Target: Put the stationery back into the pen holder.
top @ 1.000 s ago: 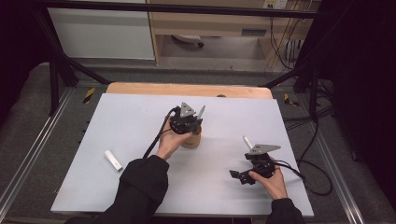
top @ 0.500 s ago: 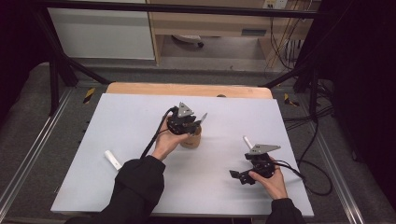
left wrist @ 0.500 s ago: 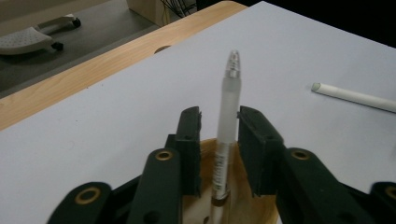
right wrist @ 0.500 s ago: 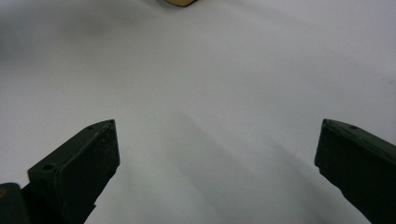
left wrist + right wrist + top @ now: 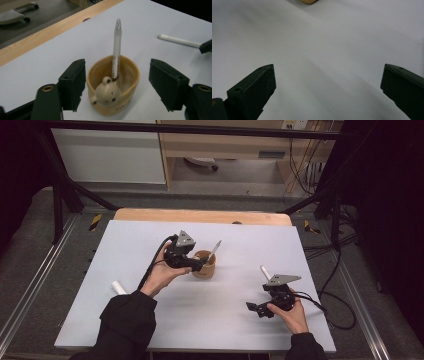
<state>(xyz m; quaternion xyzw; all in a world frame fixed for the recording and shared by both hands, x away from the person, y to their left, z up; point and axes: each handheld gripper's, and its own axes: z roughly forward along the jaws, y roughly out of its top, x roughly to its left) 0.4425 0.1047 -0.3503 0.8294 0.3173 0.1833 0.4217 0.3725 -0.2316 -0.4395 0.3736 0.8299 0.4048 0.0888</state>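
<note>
- My left tool [image 5: 117, 87] sits just behind the small tan cup [image 5: 113, 85], its jaws having just been opening; they now stand spread on either side of the cup, and I see a gap at each pad, so nothing is pinched.
- The white pen [image 5: 117, 47] stands in the cup, its lower end down inside and its tip leaning up over the far rim. I judge it was let go there, since only the cup wall props it.
- The cup stands upright on the pale surface [image 5: 150, 245], near the middle. A little bear figure [image 5: 108, 91] on its near rim faces my left tool.
- From the high view, the left tool [image 5: 192, 265] is right beside the cup [image 5: 204, 265], and the pen [image 5: 215, 250] pokes out toward the upper right.
- My right tool [image 5: 327, 82] is held low over bare surface, jaws spread wide with nothing between them. In the high view it sits at the right [image 5: 262, 307], well apart from the cup; I read it as waiting.
- A second white pen [image 5: 264, 271] lies flat just beyond the right tool, and a third [image 5: 118, 287] lies near the left sleeve. Both look like they are next for the cup.
- Risk as I judge it: pulling the left tool back crookedly could nudge the cup and tip the leaning pen.
</note>
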